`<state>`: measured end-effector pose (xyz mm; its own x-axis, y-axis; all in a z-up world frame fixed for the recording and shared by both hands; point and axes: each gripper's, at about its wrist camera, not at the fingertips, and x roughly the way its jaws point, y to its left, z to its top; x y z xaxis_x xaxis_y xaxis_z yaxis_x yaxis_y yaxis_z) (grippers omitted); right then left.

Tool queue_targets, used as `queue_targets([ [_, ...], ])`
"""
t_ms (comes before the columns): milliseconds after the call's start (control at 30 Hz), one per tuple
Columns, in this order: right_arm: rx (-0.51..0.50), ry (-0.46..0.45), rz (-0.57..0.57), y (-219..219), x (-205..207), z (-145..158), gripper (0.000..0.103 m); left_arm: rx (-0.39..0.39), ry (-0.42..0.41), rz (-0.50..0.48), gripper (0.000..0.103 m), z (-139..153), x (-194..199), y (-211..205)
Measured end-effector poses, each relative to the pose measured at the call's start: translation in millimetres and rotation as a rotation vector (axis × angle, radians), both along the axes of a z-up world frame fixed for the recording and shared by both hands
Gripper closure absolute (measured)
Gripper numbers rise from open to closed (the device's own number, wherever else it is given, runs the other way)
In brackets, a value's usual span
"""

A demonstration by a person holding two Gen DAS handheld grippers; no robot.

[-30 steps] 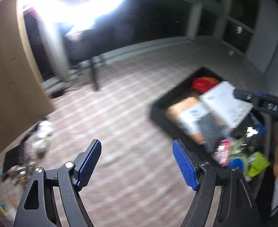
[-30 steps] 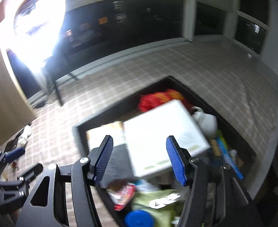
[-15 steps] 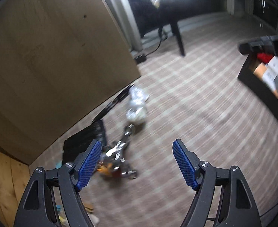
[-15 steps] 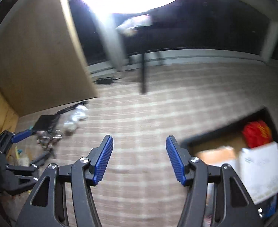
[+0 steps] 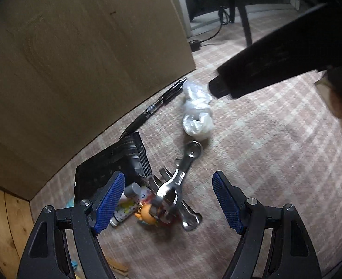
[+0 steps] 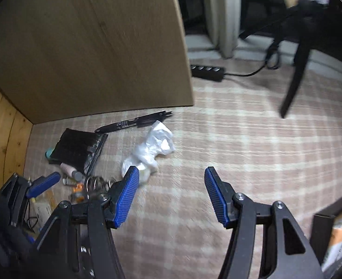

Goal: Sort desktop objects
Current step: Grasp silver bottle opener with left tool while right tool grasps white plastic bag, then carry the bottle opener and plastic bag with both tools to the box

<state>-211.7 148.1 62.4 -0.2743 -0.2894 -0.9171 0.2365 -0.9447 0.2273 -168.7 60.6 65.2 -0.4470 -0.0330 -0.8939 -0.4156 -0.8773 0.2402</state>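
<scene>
A small heap lies on the checked cloth by the wooden panel: metal measuring spoons (image 5: 182, 176) on a ring, a black pouch (image 5: 115, 162), a black pen (image 5: 154, 107), a crumpled white plastic bag (image 5: 197, 114), a small tube (image 5: 126, 204) and an orange figure (image 5: 147, 211). My left gripper (image 5: 168, 202) is open and empty just above the spoons. My right gripper (image 6: 171, 195) is open and empty, right of the white bag (image 6: 152, 148), with the pen (image 6: 133, 122) and pouch (image 6: 77, 147) beyond. The left gripper's blue finger (image 6: 44, 183) shows at the right view's lower left.
A large wooden panel (image 5: 77, 46) stands behind the heap. A black storage box corner (image 6: 329, 227) with packets sits at the lower right of the right wrist view. A power strip (image 6: 208, 71) and a dark furniture leg (image 6: 294, 81) are farther back. Wooden planks (image 6: 1, 125) border the left.
Both grippers have swung left, away from the black box of packets, and down toward the heap by the wooden panel. Both stay open.
</scene>
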Motion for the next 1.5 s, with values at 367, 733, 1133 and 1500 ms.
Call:
queue_targets([
  [367,0.053,-0.086,0.019,-39.7,-30.8,-37.9,0.045,0.015,-0.045,0.050,0.055,-20.8,-23.1,-14.7],
  [733,0.031,-0.093,0.065,-44.1,-19.6,-45.1,0.073,0.177,-0.076,0.167,0.085,-10.6,-23.4,-41.1],
  [1133,-0.011,-0.053,0.057,-26.5,-1.8,-33.6,0.077,0.251,-0.024,0.217,0.087,6.8,-7.7,-60.2],
  [1500,-0.057,0.043,0.026,4.1,21.2,12.9,0.077,0.299,0.049,0.247,0.087,40.4,12.8,-59.1],
])
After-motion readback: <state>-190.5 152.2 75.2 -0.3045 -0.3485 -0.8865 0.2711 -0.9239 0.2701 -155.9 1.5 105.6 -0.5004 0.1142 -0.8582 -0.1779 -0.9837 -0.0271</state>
